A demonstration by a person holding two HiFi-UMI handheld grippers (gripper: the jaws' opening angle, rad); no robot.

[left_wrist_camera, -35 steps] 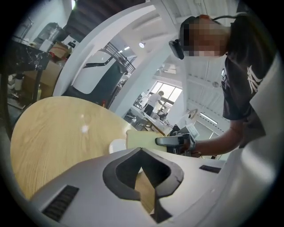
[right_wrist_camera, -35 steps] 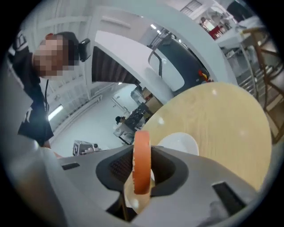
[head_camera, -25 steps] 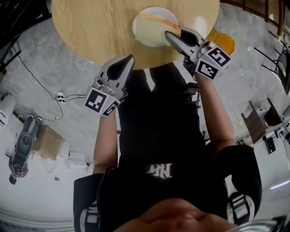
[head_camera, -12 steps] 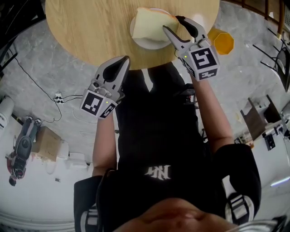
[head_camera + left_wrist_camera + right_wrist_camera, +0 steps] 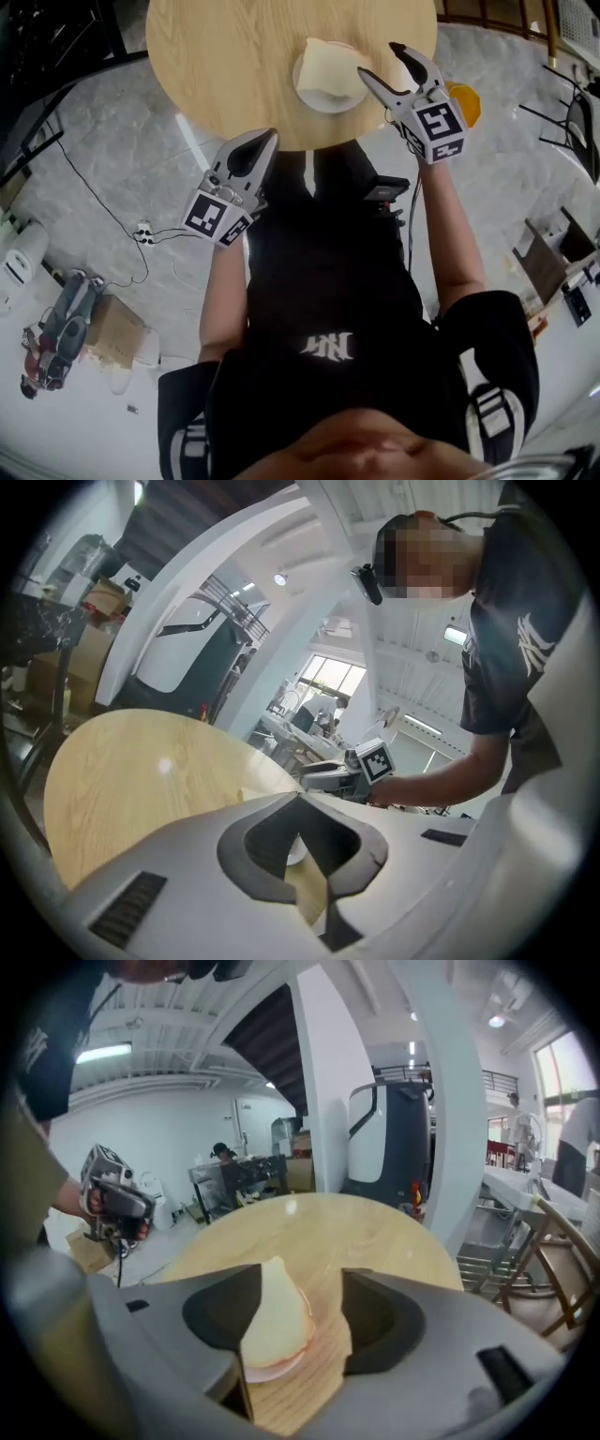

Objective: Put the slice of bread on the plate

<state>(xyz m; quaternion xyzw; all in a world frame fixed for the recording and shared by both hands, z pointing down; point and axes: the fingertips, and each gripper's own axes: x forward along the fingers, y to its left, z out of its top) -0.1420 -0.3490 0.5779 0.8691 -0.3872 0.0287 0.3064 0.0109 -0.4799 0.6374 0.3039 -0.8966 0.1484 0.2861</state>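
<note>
Release of the pale, soft slice of bread [image 5: 330, 67] is judged to be the step in hand. The slice is lying on the small round white plate [image 5: 312, 94], which is sitting near the close edge of the round light-wood table [image 5: 234, 56]. In the right gripper view the slice appears to be leaning up from the plate, not lying flat.

The grey right gripper [image 5: 380, 61] is hanging just beside the plate. Its fingers [image 5: 375, 86] have just been opening and are now standing wide apart, pressing on nothing. The slice is showing in the gap between them, but the pads are not bearing on it. The inner finger is standing just beside the slice's edge, and whether it is touching cannot be told.

The grey left gripper [image 5: 268, 138] is hovering off the table's close edge, well apart from the plate. Its fingers are closed on nothing.

Recommendations, as judgement only:
- The right fingers should be kept spread while the gripper is being drawn back along its own line, so the inner pad is not dragging the slice off the rim.
- Withdrawal should be going up and away from the plate, not sideways across it.
- If the slice is sticking to a pad, the person should be pausing, not pulling.
- The left gripper should be staying where it is.
</note>
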